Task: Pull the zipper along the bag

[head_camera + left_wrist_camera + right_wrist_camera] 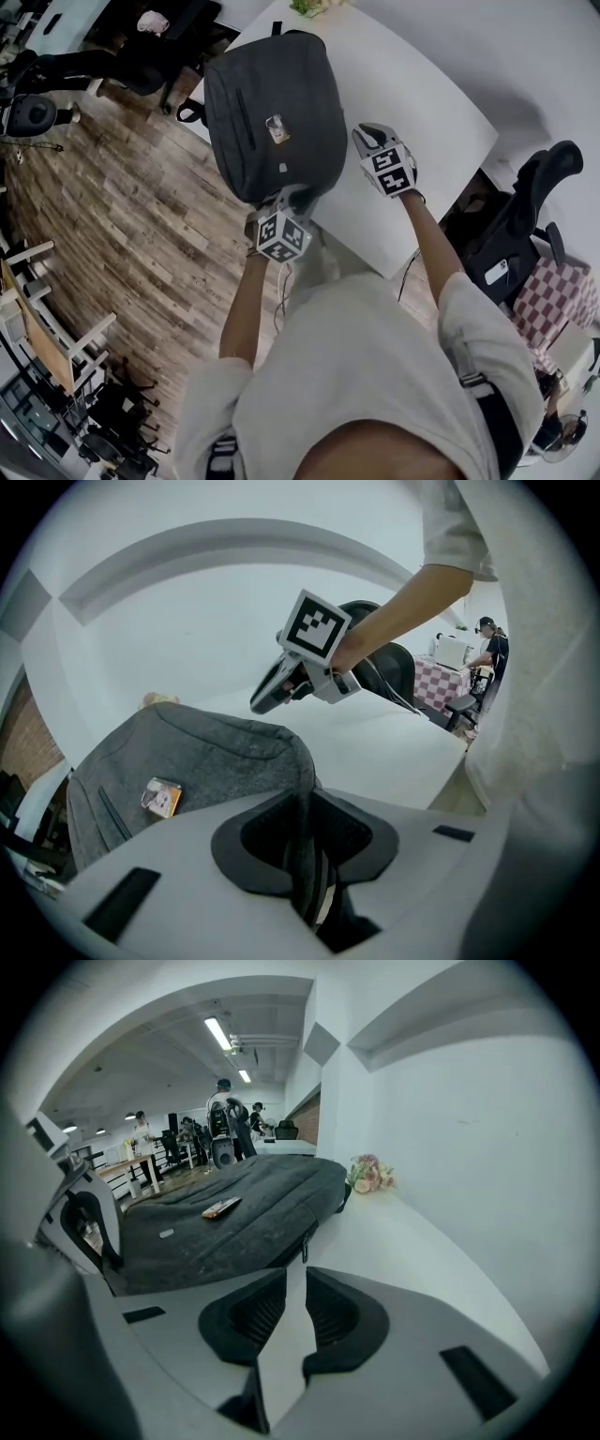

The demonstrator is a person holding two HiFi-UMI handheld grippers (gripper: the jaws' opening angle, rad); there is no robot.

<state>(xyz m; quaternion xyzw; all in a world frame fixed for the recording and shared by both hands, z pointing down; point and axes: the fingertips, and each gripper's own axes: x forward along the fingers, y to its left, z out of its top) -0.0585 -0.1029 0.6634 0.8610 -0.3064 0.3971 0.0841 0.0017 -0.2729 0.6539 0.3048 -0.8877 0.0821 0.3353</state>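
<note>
Holding the bag (pixel 272 112) on the tabletop (pixel 427 103), the left tool (pixel 302 841) clamps its near corner (a good anchor); the right tool (pixel 289 1321), slightly open and empty, should pinch the pull (pixel 303 1247) squarely and draw along the seam.

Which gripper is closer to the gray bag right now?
Left. The left gripper is clamped on the near corner of the bag; the right gripper hovers beside its right side, apart from it, jaws slightly open and empty.
</note>
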